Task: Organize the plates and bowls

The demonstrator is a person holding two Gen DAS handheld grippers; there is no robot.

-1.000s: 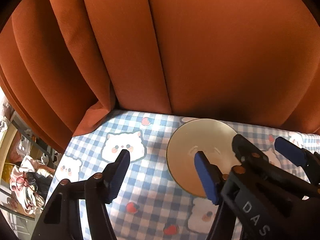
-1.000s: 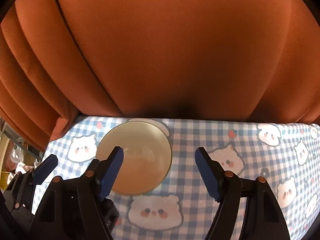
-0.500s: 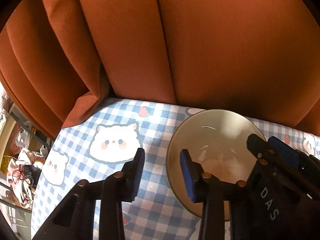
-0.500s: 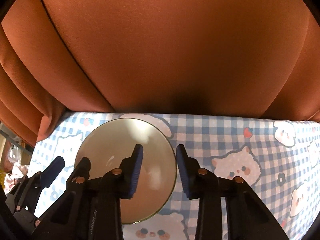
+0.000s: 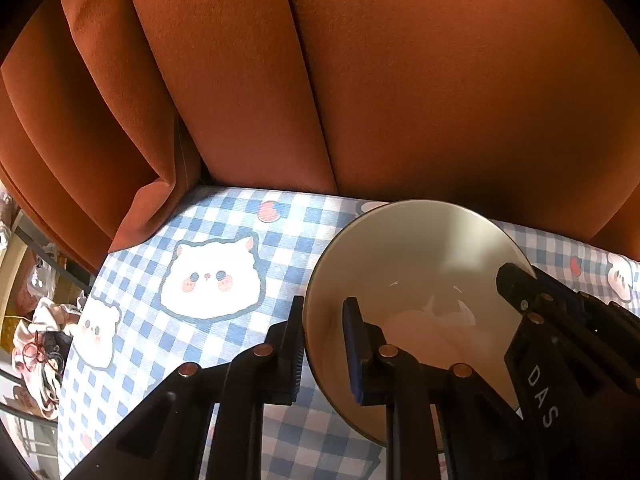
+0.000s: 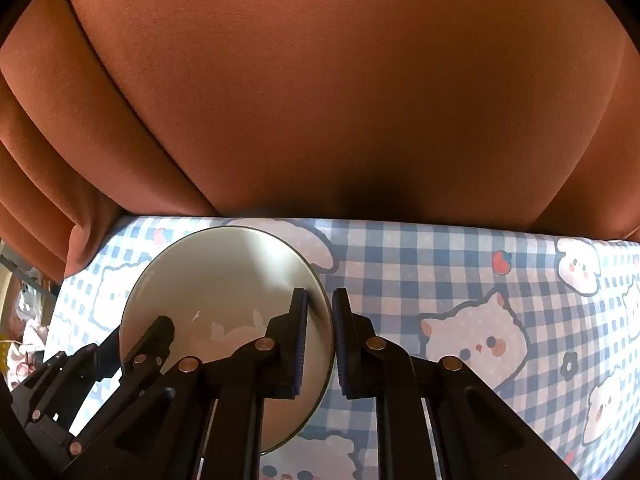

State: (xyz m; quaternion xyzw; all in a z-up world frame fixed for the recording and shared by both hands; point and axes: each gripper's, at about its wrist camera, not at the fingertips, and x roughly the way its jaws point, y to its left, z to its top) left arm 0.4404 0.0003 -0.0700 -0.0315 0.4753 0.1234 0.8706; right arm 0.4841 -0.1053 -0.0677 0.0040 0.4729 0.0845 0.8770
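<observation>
A pale green bowl [image 5: 412,264] stands on the blue checked tablecloth [image 5: 208,224]; it also shows in the right wrist view [image 6: 224,276]. My left gripper [image 5: 322,348] straddles the bowl's left rim, one blue pad outside and one inside, closed onto it. My right gripper [image 6: 320,340] straddles the bowl's right rim the same way, jaws narrowed onto it. Each gripper shows in the other's view: the right one [image 5: 560,320], the left one [image 6: 100,368].
An orange curtain [image 6: 320,100] hangs close behind the table's far edge. The cloth [image 6: 460,280] with cat prints stretches right of the bowl. The table's left edge [image 5: 80,320] drops off to cluttered floor items.
Both grippers moved forward and down to the bowl and closed from wide open onto its opposite rims.
</observation>
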